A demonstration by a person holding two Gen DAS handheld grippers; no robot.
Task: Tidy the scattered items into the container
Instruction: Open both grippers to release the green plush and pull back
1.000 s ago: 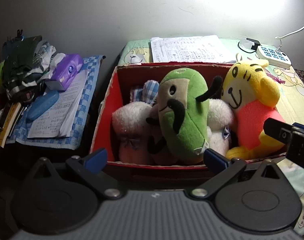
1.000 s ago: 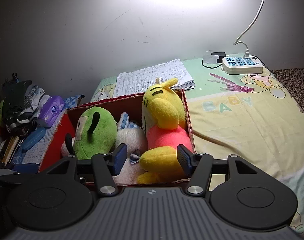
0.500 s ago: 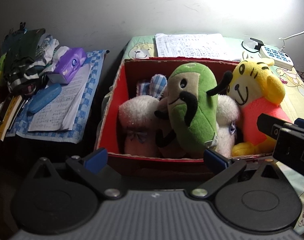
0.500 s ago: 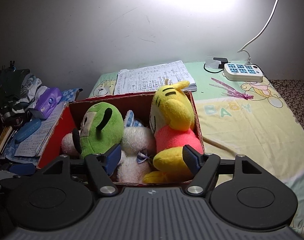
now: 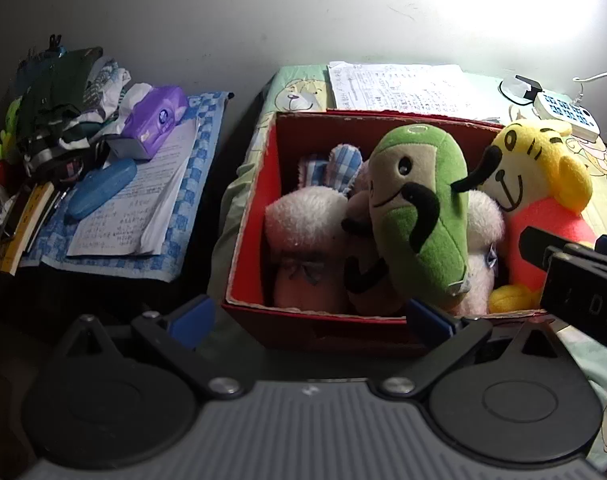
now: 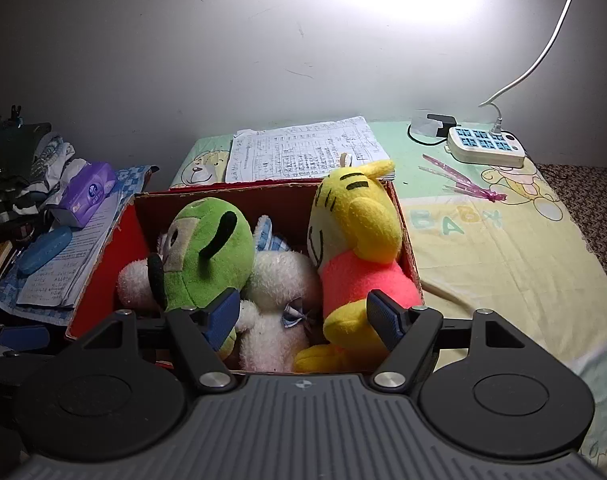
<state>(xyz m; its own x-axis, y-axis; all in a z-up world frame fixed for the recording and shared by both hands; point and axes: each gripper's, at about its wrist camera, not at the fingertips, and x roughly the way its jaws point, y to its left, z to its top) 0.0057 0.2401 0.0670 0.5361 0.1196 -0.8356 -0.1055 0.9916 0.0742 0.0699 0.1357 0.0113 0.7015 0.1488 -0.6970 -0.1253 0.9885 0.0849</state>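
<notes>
A red cardboard box (image 5: 247,216) (image 6: 103,280) stands on the bed sheet and holds several plush toys. A green plush (image 5: 419,208) (image 6: 207,252) leans in the middle, a yellow tiger in a pink shirt (image 5: 539,184) (image 6: 355,240) fills the right end, and white fluffy plushes (image 5: 303,236) (image 6: 279,280) lie beneath. My left gripper (image 5: 309,320) hangs open before the box's near wall, holding nothing. The right gripper (image 6: 303,316) is open just above the near rim, with nothing between its fingers. Its dark body (image 5: 575,280) shows at the right in the left wrist view.
A stack of written papers (image 6: 303,152) lies behind the box. A white power strip (image 6: 485,146) and a pink strip (image 6: 459,178) lie on the sheet to the right. At the left, a side table holds a purple tissue pack (image 5: 155,120), blue case (image 5: 101,188), papers and clothes.
Both grippers have drawn back and risen a little from the box, so more of it shows. The right gripper's jaws have widened. The toys have not moved.
</notes>
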